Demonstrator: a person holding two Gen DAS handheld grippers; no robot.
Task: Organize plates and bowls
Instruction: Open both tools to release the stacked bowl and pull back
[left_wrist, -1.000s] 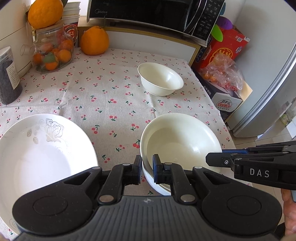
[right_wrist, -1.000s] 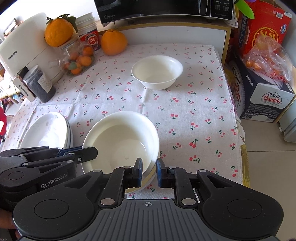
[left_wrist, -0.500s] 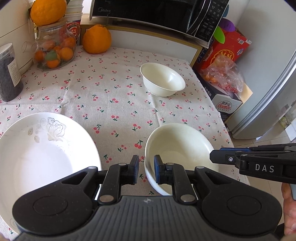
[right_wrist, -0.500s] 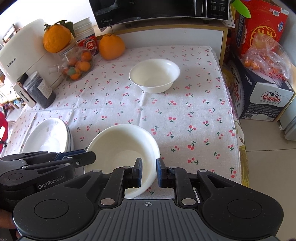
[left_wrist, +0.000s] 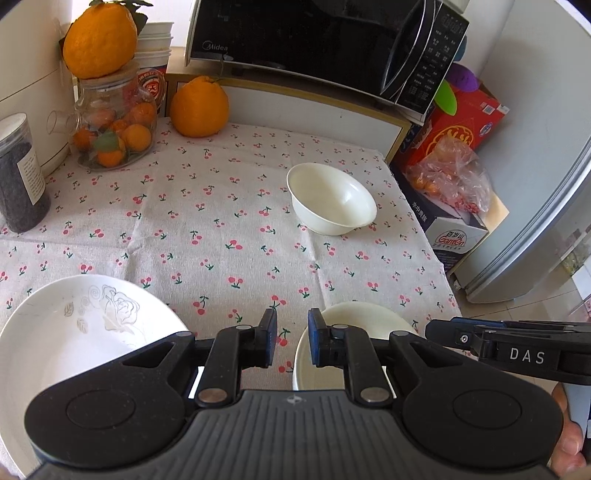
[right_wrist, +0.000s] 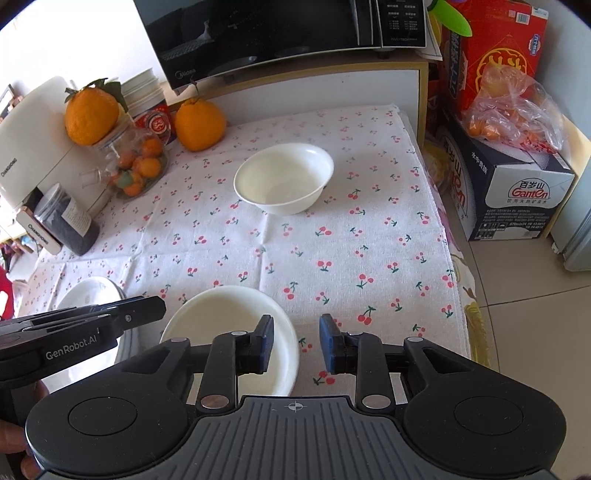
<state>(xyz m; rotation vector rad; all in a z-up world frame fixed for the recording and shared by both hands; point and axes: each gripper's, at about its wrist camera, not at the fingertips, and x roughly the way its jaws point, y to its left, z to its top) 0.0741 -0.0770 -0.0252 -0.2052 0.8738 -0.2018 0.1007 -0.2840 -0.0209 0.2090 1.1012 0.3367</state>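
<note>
White bowl (right_wrist: 221, 317) low in the right wrist view, a little left of centre, upright on the cherry-print tablecloth (right_wrist: 332, 240) close to its near edge. Empty inside, near side hidden behind the gripper body.

At the bowl's right rim, the right gripper (right_wrist: 297, 343): jaws apart and just now opening wider, blue pads to either side of the rim line as seen from above, neither pressing on it. In the left wrist view, lying flat at the right edge of the frame, tips beside the bowl's right side.

At the bowl's left side, the left gripper (left_wrist: 292, 339): pads a narrow gap apart, tablecloth showing through the gap, bowl rim just at the inner face of the right-hand pad with no squeeze visible. Contact with the rim impossible to judge. Part of a hand (left_wrist: 569, 435) in the lower right corner.

To the left of the bowl, a white plate (left_wrist: 74, 339) with a grey rose pattern, filling the lower left of the left wrist view; from the right wrist view, apparently more than one plate stacked there.

Further up, around mid-frame, a second white bowl (right_wrist: 284, 181), upright, empty, well apart from the first.

Along the back: a large orange (right_wrist: 199, 123), a glass jar (right_wrist: 136, 166) of small oranges with another orange on its lid, a dark-filled canister (right_wrist: 70, 221), a black microwave (right_wrist: 280, 33). At upper right, off the table, a red box (right_wrist: 495, 55) and a plastic bag (right_wrist: 513, 107) of fruit on a carton.
</note>
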